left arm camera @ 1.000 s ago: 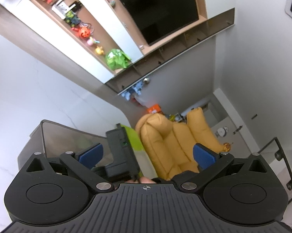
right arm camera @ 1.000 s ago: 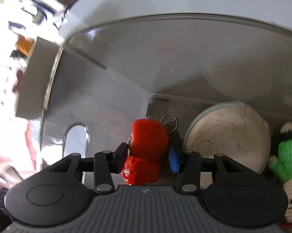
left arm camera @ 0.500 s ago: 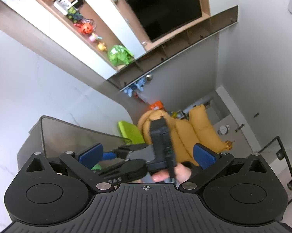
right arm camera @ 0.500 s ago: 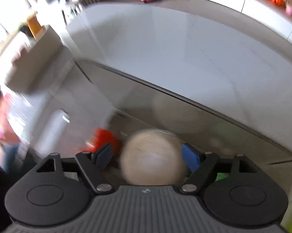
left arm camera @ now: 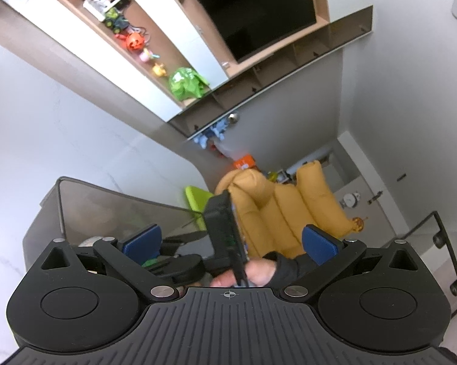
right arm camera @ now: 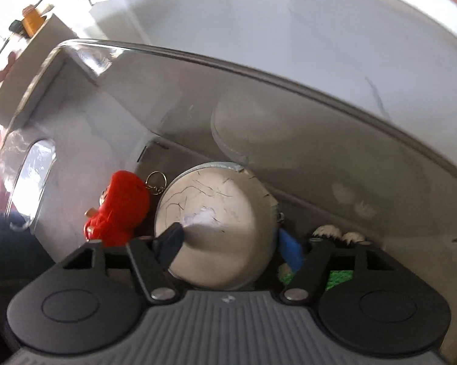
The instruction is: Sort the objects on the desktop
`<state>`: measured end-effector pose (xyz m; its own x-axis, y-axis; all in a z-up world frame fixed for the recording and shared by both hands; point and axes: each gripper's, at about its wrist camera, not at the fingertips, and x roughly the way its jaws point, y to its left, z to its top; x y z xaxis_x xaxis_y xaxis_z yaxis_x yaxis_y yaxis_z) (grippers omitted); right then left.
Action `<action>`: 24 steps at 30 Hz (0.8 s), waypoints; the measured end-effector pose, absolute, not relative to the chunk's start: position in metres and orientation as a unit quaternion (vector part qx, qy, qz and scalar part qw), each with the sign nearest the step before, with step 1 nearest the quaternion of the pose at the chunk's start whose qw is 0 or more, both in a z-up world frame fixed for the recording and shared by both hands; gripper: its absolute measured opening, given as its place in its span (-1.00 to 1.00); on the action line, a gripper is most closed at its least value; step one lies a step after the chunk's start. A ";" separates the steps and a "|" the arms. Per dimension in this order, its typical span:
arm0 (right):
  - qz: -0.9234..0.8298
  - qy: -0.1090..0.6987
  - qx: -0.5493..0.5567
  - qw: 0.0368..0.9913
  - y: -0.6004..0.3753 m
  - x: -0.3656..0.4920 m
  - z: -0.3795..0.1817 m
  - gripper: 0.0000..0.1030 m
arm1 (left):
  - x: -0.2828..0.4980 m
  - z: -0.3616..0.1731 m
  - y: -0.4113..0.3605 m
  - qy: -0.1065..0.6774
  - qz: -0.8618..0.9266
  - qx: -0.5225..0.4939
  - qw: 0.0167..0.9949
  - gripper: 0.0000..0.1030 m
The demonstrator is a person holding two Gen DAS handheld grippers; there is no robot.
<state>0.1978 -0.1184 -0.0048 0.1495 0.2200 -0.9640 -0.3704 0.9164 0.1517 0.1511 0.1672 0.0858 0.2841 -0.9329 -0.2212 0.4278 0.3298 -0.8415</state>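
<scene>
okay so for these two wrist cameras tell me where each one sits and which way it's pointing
Left wrist: sits on the left gripper, tilted up across the room at the toy shelf and yellow armchair; its open fingers show, plus the person's right hand holding the other gripper.
Right wrist: sits on the right gripper, looking down into the clear bin at the red figure and round disc.
Shared: the clear bin.

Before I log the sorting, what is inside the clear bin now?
Inside the clear bin: a red hooded figure keychain, a round cream disc and a green crocheted toy, mostly hidden by the right gripper. The bin floor beneath them is covered.
</scene>
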 end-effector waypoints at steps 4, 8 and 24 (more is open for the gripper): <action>0.225 0.580 -0.122 0.773 -0.109 0.187 0.003 0.00 | 0.150 0.086 0.164 0.373 -0.473 -0.333 0.726 1.00; 0.218 0.567 -0.195 0.770 -0.100 0.185 0.007 0.05 | 0.149 0.087 0.166 0.372 -0.472 -0.334 0.726 1.00; 0.307 0.654 -0.183 0.666 -0.087 0.161 -0.010 -0.02 | 0.148 0.090 0.167 0.369 -0.472 -0.335 0.727 1.00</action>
